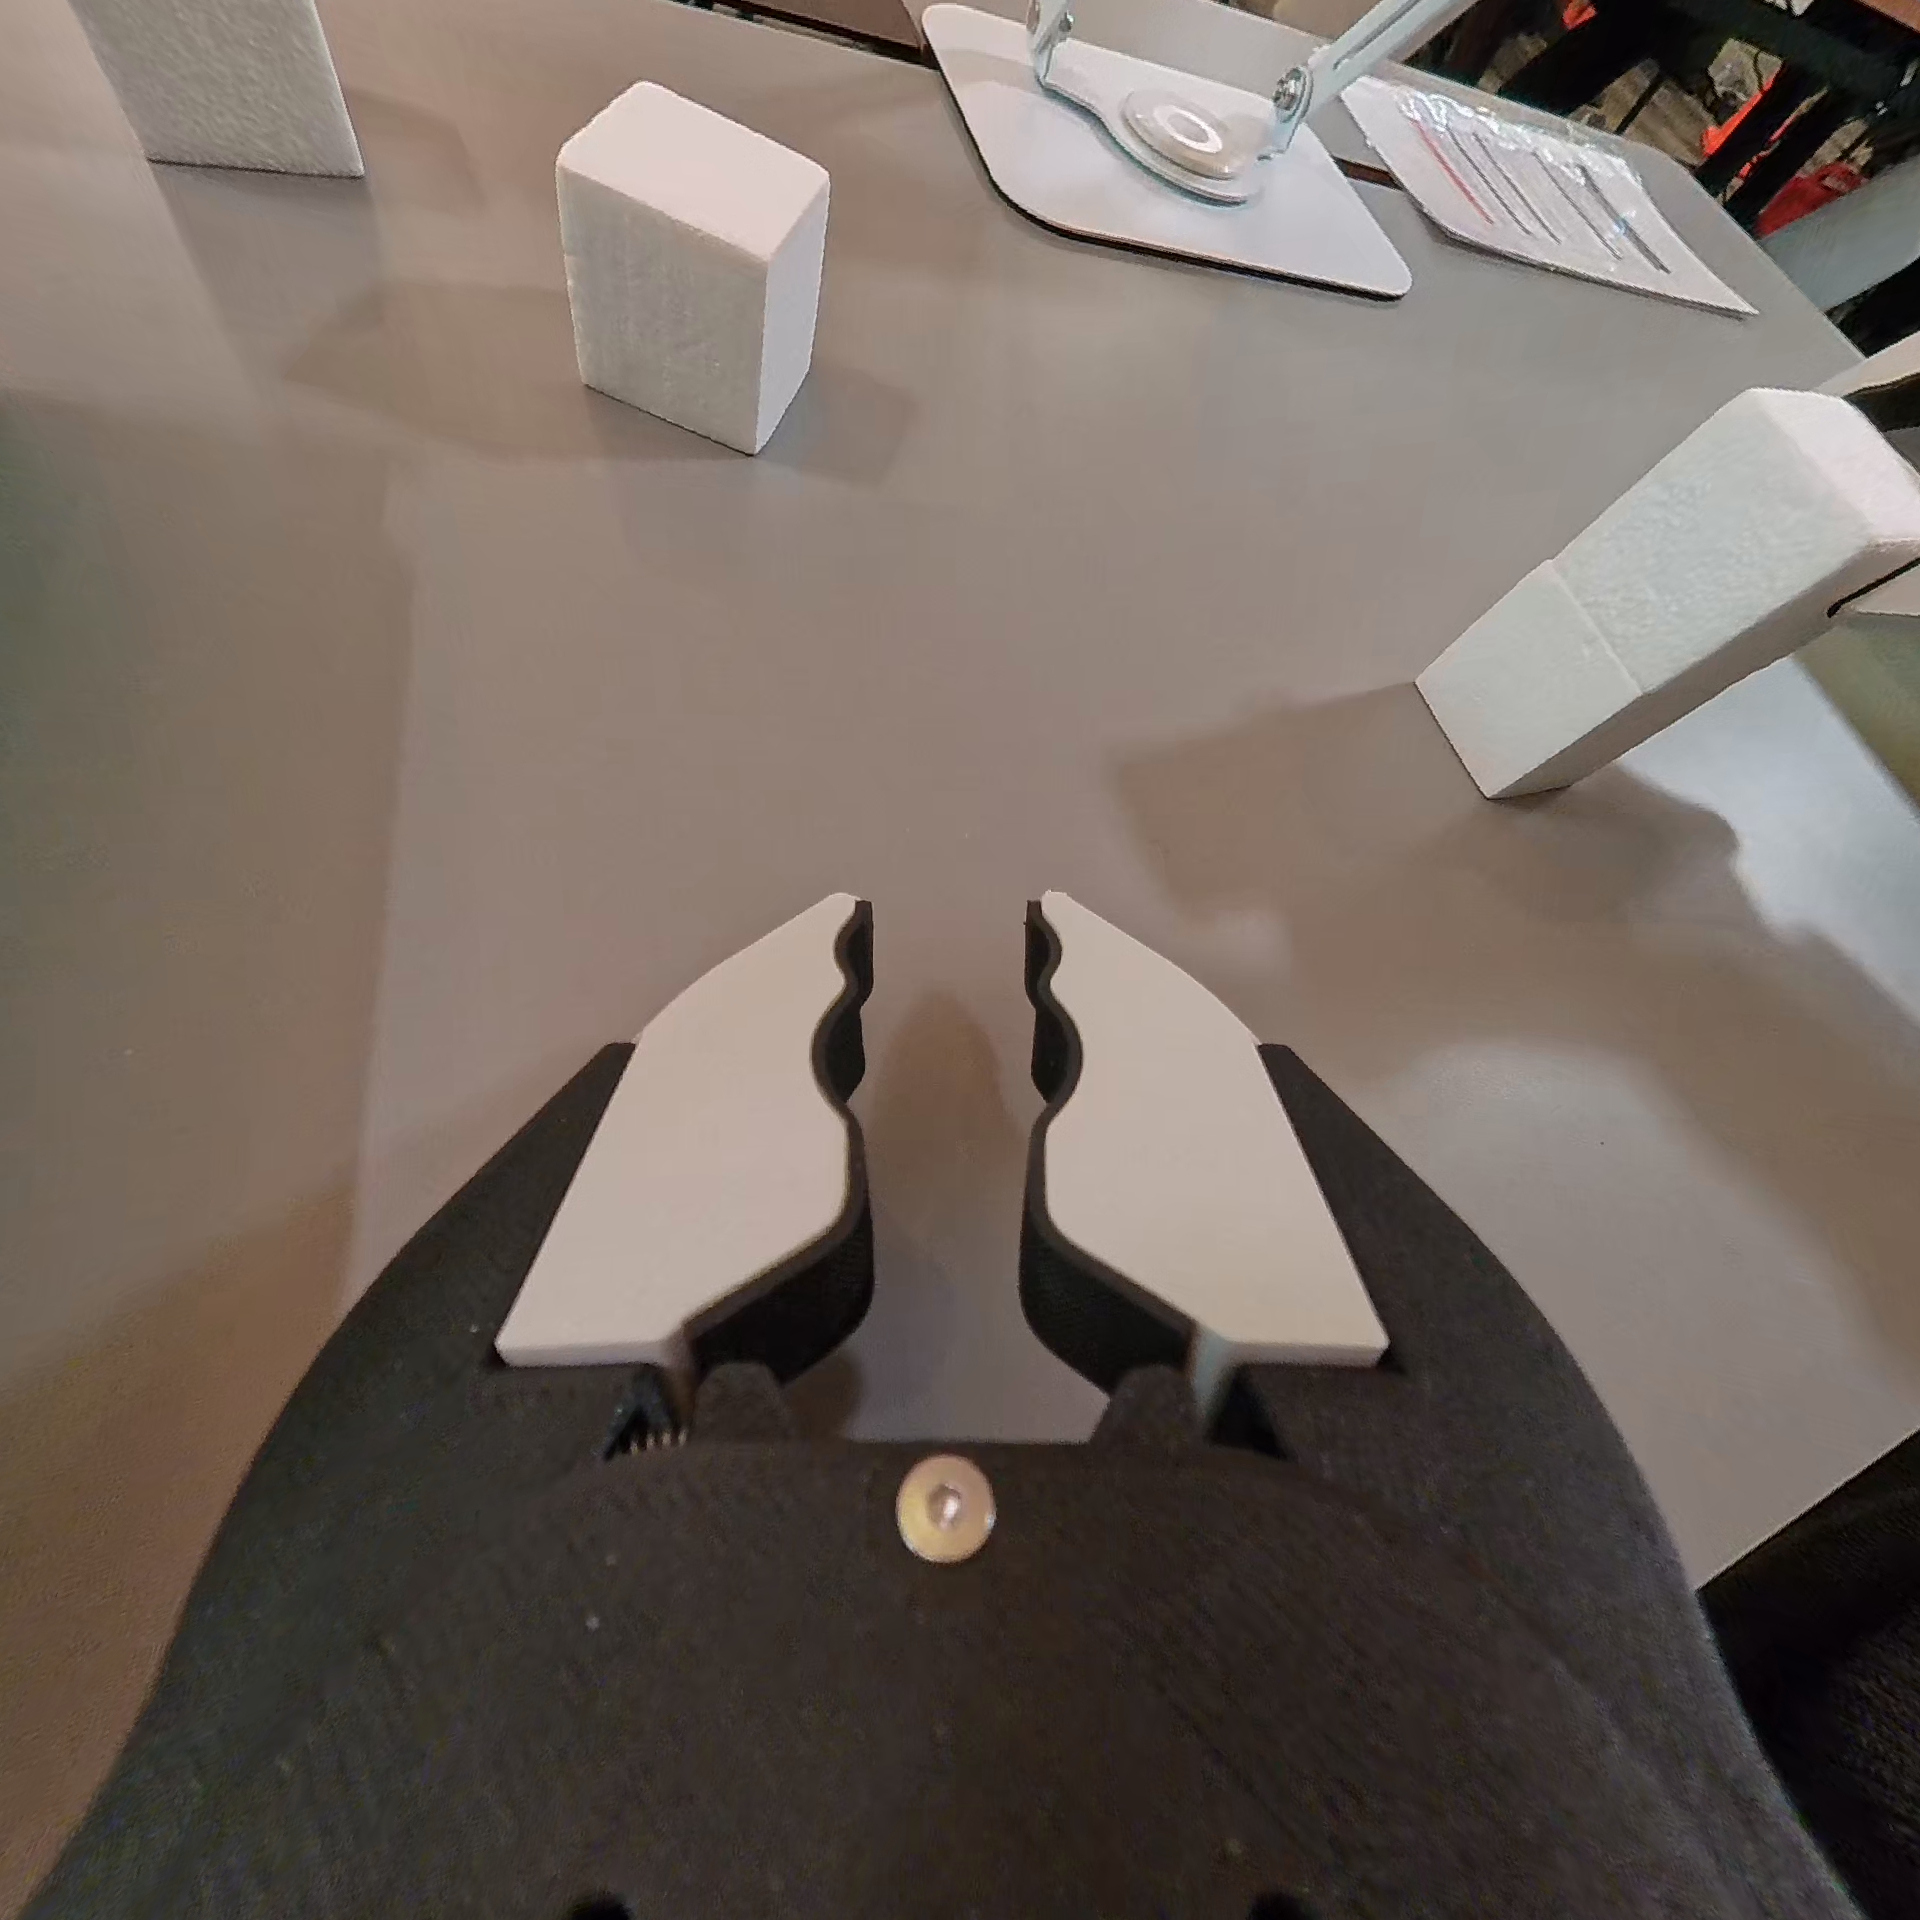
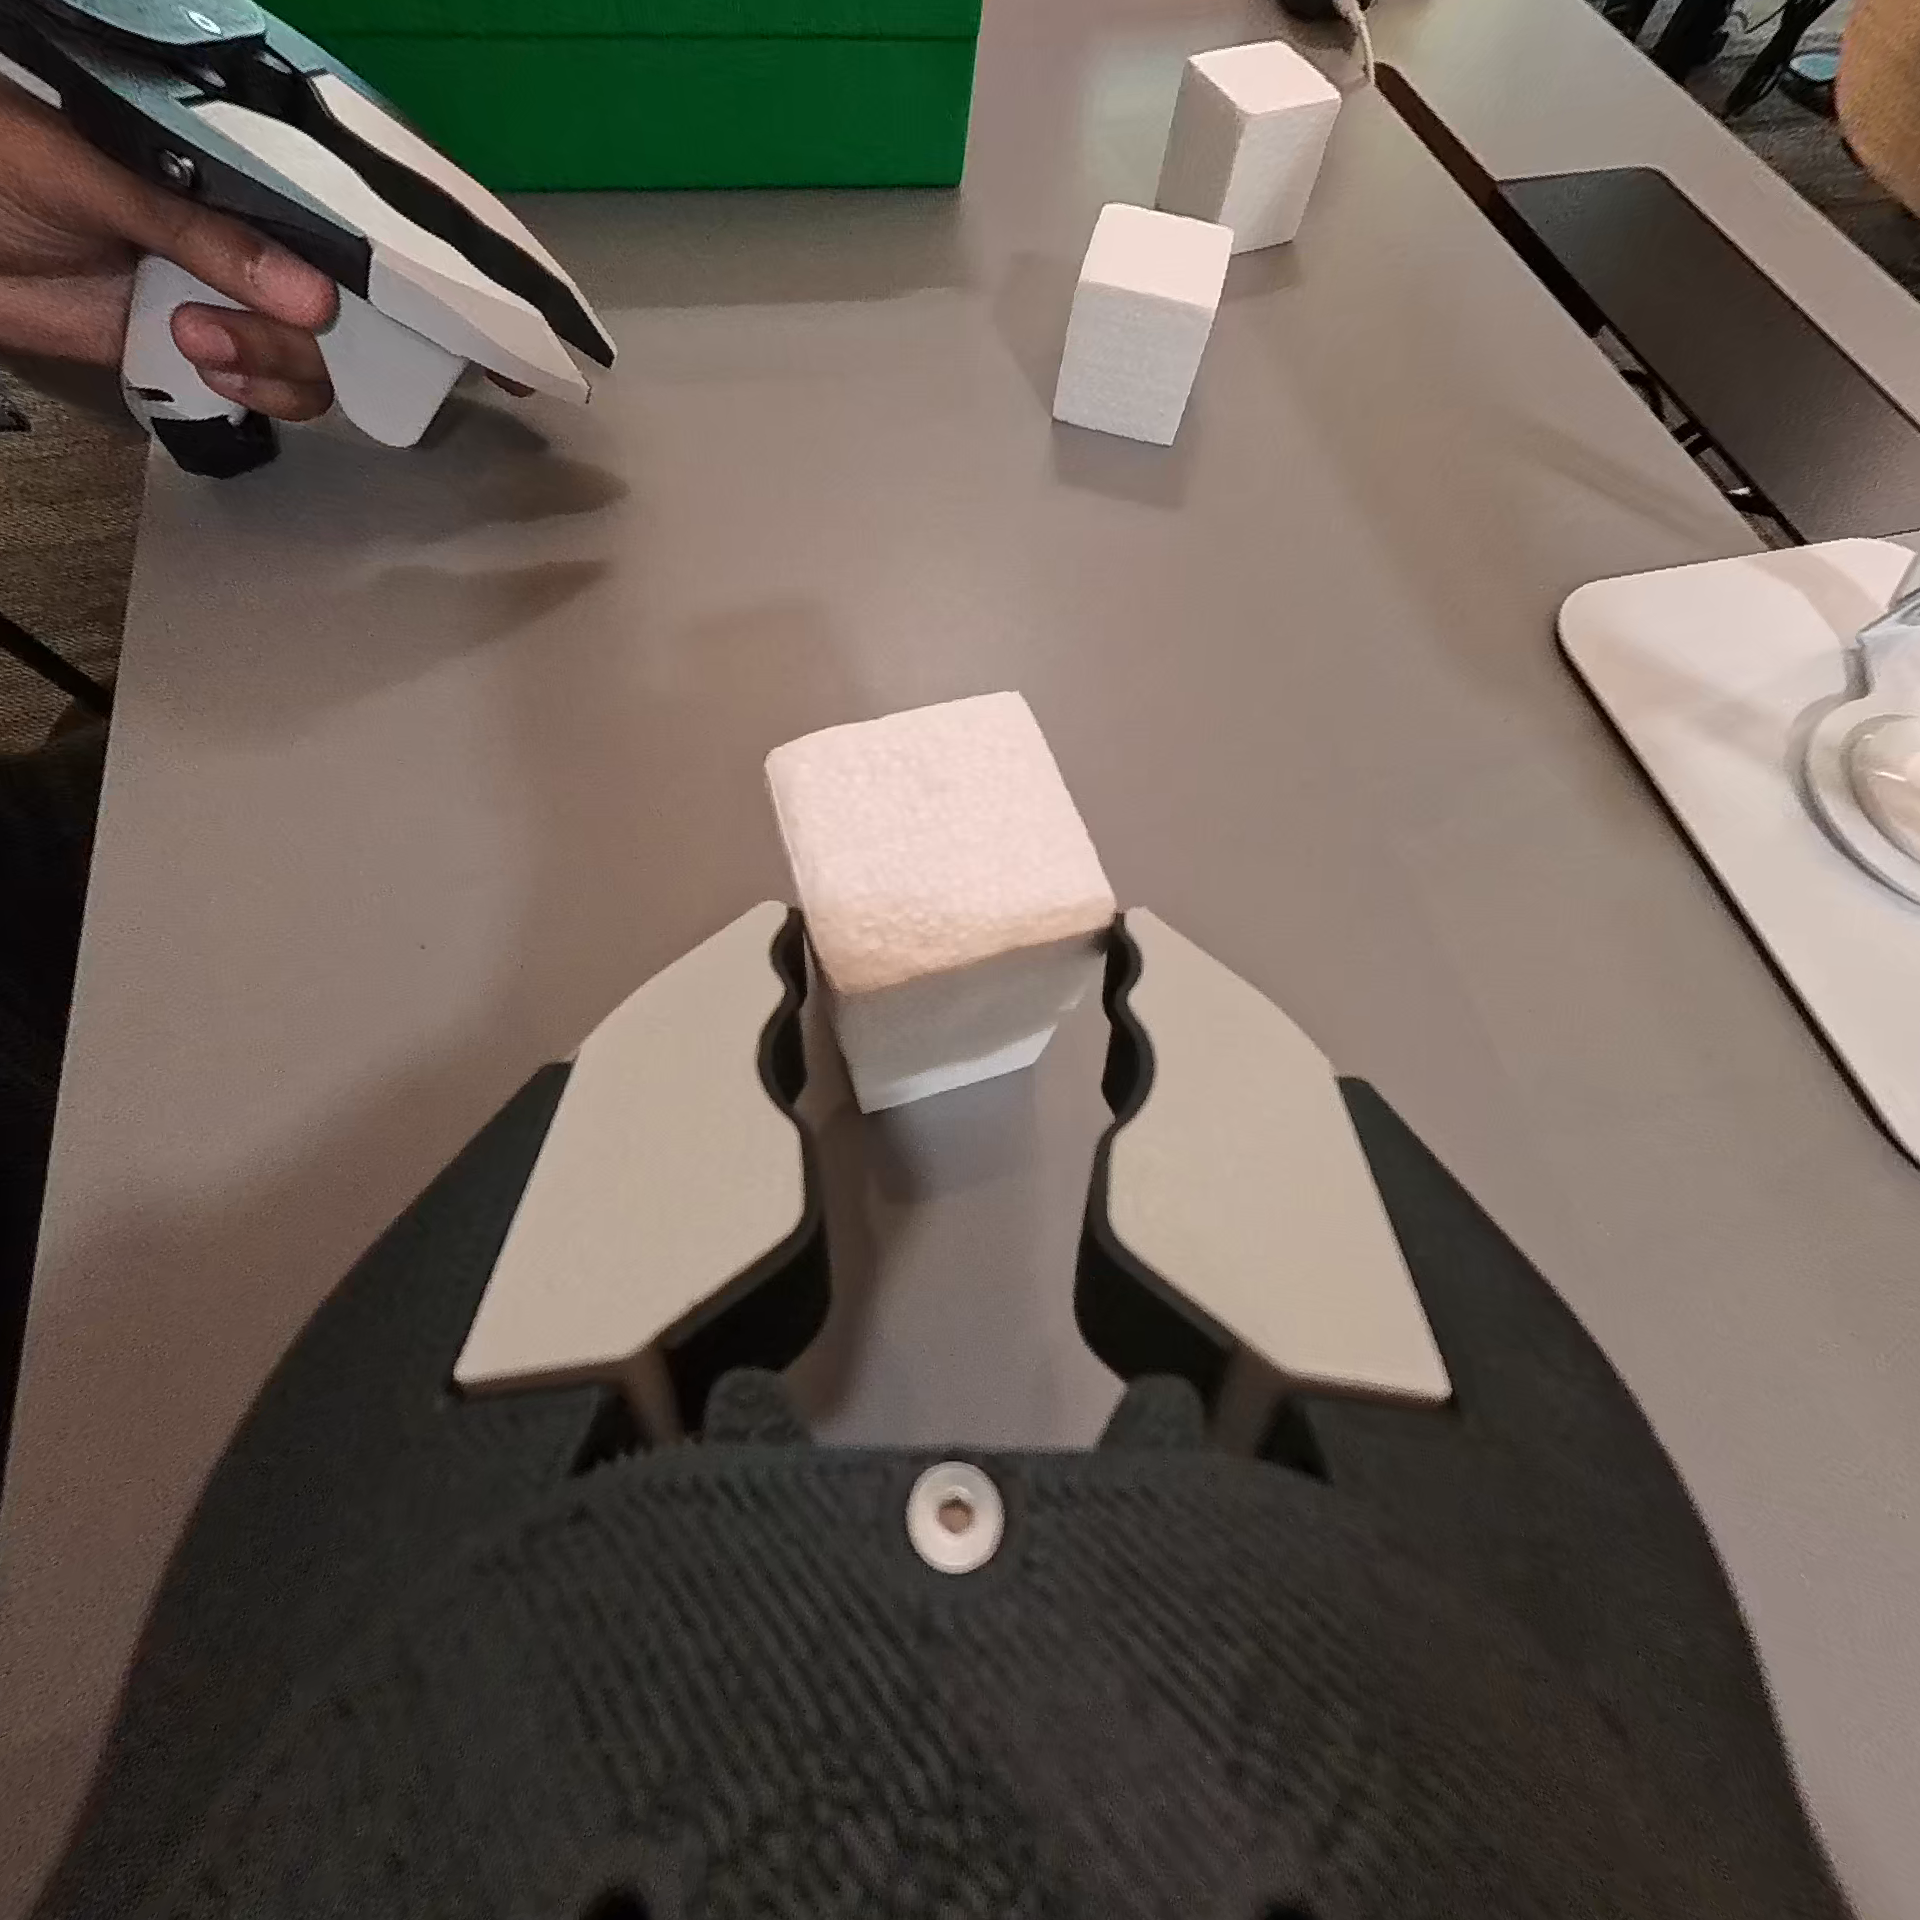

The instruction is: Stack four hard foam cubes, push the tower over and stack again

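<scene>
Grey table [image 2: 1351, 935]: right gripper [image 2: 951, 925] pinching white foam block [image 2: 935, 831]; left gripper [image 1: 949, 914] spread, empty; no legible writing.

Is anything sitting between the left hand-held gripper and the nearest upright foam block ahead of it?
Nothing visible. Only bare grey table lies between the open left hand-held gripper and the upright foam block. The right hand-held gripper's foam block is off to the side.

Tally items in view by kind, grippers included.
White polystyrene foam blocks: 4, counting the seamed one in the right gripper as two stacked
Handheld grippers: 2, including the left gripper
White rounded base plate: 1
Clear plastic parts bag: 1
Green box: 1
Total: 9
</scene>
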The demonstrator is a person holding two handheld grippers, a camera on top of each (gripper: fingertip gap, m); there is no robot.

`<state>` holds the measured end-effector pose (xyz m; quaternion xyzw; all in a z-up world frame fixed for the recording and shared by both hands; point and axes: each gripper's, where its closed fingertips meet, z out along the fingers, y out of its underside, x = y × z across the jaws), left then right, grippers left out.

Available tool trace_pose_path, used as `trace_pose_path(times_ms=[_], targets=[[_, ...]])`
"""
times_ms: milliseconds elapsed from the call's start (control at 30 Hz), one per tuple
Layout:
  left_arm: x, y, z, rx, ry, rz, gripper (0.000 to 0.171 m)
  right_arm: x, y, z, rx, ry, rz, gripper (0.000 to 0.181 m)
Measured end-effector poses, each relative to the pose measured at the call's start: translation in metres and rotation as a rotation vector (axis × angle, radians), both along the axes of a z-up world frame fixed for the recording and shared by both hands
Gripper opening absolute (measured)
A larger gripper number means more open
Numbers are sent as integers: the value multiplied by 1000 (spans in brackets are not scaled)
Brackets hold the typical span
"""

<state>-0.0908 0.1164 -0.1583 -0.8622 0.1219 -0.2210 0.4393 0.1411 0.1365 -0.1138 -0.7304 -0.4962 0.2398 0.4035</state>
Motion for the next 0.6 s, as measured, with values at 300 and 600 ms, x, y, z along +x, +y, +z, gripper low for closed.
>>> trace_pose_path(times_ms=[300, 600], targets=[[0, 0, -1, -4, -1, -1, 29, 7, 0, -35, -10, -185, -22, 77], [0, 1, -1, -11, -10, 1, 29, 14, 3, -17, -75, 12, -38, 84]])
